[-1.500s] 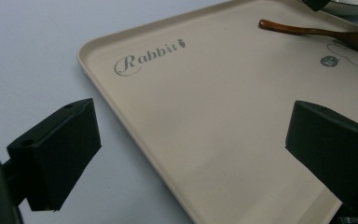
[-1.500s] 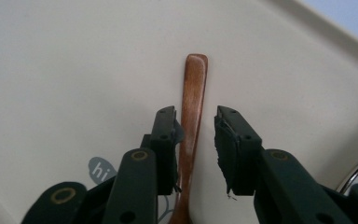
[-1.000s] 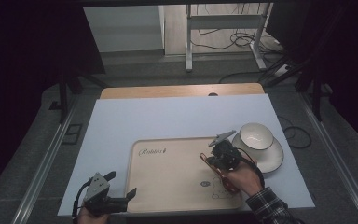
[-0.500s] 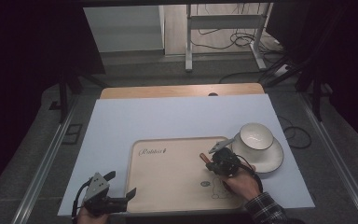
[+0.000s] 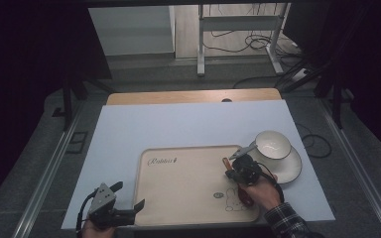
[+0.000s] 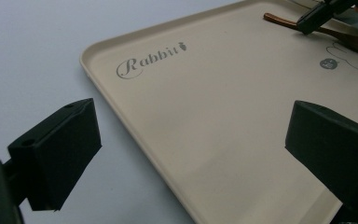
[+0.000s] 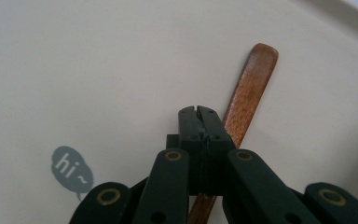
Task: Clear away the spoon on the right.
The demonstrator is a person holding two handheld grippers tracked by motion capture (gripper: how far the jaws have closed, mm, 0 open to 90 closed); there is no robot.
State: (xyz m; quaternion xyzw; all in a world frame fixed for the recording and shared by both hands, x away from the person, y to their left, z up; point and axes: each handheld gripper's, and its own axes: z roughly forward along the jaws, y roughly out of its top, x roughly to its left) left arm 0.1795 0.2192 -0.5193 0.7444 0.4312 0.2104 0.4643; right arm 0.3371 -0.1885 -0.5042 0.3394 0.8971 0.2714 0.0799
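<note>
On the right part of the cream tray (image 5: 188,191), a wooden spoon (image 7: 248,95) lies flat beside the printed rabbit drawing (image 5: 234,199), its handle end pointing toward the tray's far edge. The right gripper (image 7: 199,112) hangs just over the handle with its 2 jaws pressed together and nothing between them; the handle passes beneath and to one side, so it looks lined up to open and take the spoon rather than carrying it. The left gripper (image 6: 191,154) rests at the tray's near left corner with its jaws spread wide astride the rim, likely to steady the tray. A white bowl (image 5: 273,145) on a plate (image 5: 288,171) waits just right of the tray.
</note>
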